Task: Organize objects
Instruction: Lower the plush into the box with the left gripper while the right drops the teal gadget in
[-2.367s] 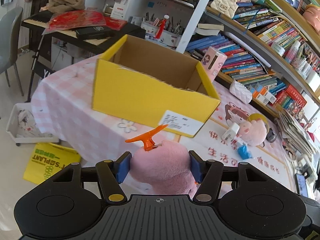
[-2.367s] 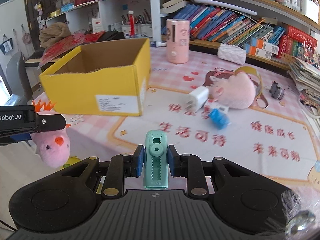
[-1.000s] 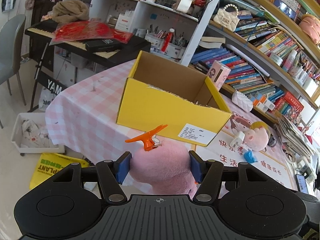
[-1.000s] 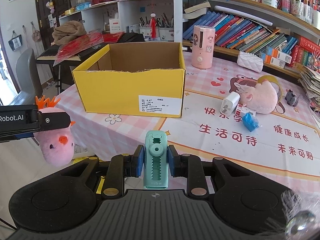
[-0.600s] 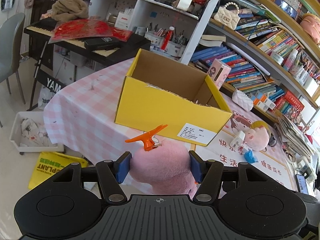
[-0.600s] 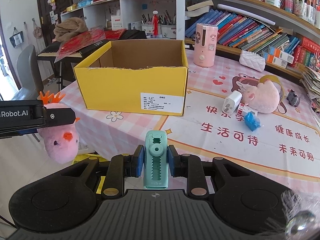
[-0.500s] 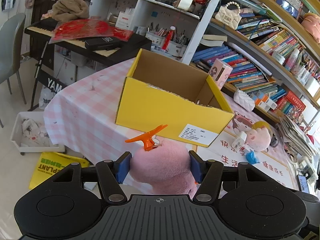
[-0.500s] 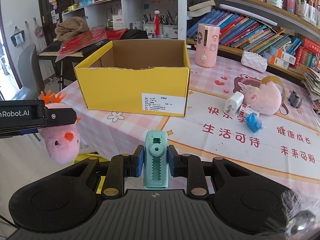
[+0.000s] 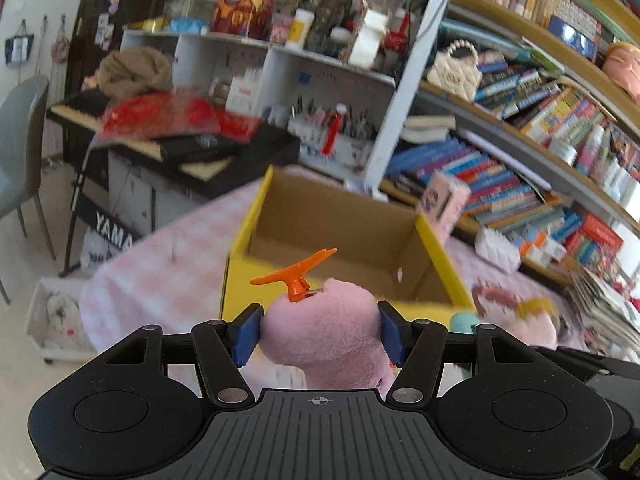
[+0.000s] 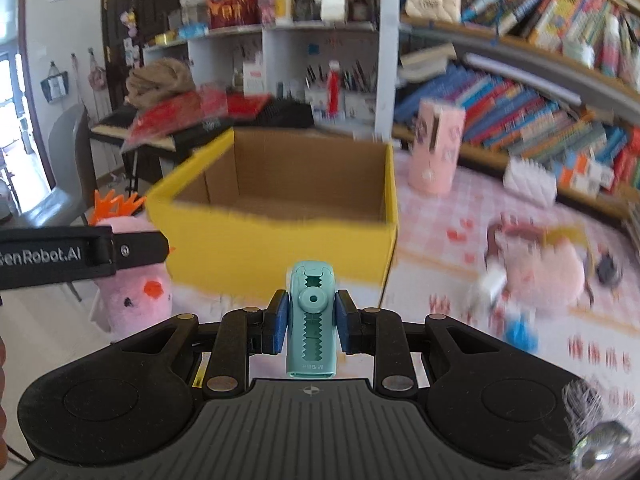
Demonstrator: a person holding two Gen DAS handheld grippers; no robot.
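Note:
My left gripper is shut on a pink plush chick with an orange crest, held in the air just before the near wall of the open yellow cardboard box. The chick and the left gripper also show at the left of the right wrist view. My right gripper is shut on a teal plastic clip-like object, held in front of the same box. The box looks empty inside.
The box stands on a table with a pink checked cloth. To its right lie a pink plush toy, a small blue object and a pink cup. Bookshelves run behind. A keyboard stand is at left.
Both grippers have moved forward and up toward the box, which now looks closer and larger. Both views are blurred by the motion. The grips have not changed.

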